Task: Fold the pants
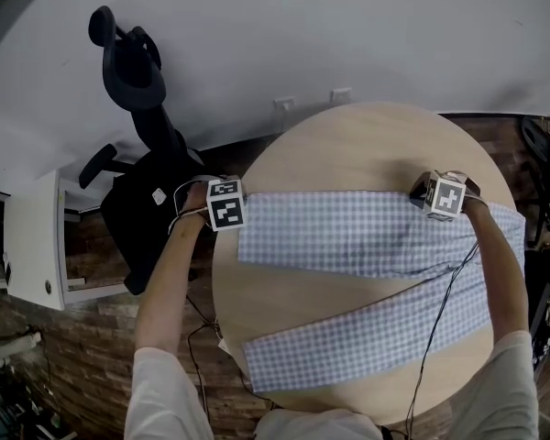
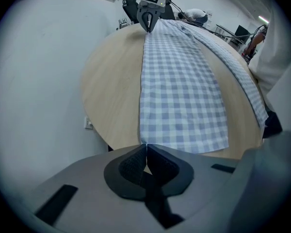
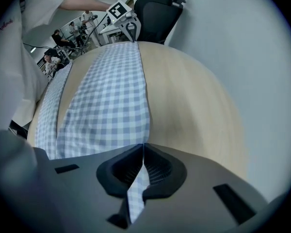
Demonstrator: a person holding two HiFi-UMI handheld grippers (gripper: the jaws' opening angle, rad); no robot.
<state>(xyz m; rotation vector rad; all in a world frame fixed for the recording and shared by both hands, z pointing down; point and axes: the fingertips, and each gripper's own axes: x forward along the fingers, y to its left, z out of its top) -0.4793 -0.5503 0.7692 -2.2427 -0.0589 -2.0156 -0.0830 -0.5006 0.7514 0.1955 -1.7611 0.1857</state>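
Blue-and-white checked pants [image 1: 348, 232] lie spread on a round wooden table [image 1: 367, 145], one leg stretched straight across and the other slanting toward the near edge. My left gripper [image 1: 231, 218] points down at the left end of the straight leg. It is shut on the pants' corner [image 2: 146, 147]. My right gripper [image 1: 437, 204] stands at the other end of that edge, shut with checked cloth [image 3: 138, 178] pinched between its pads. From each gripper view the pants [image 2: 179, 91] [image 3: 111, 96] run away to the opposite gripper [image 2: 149, 25] [image 3: 132, 35].
A black office chair [image 1: 147, 181] stands just left of the table, close to my left arm. A white cabinet [image 1: 32, 246] sits further left. Wall sockets [image 1: 312, 99] are behind the table. Cables hang from both arms over the near edge.
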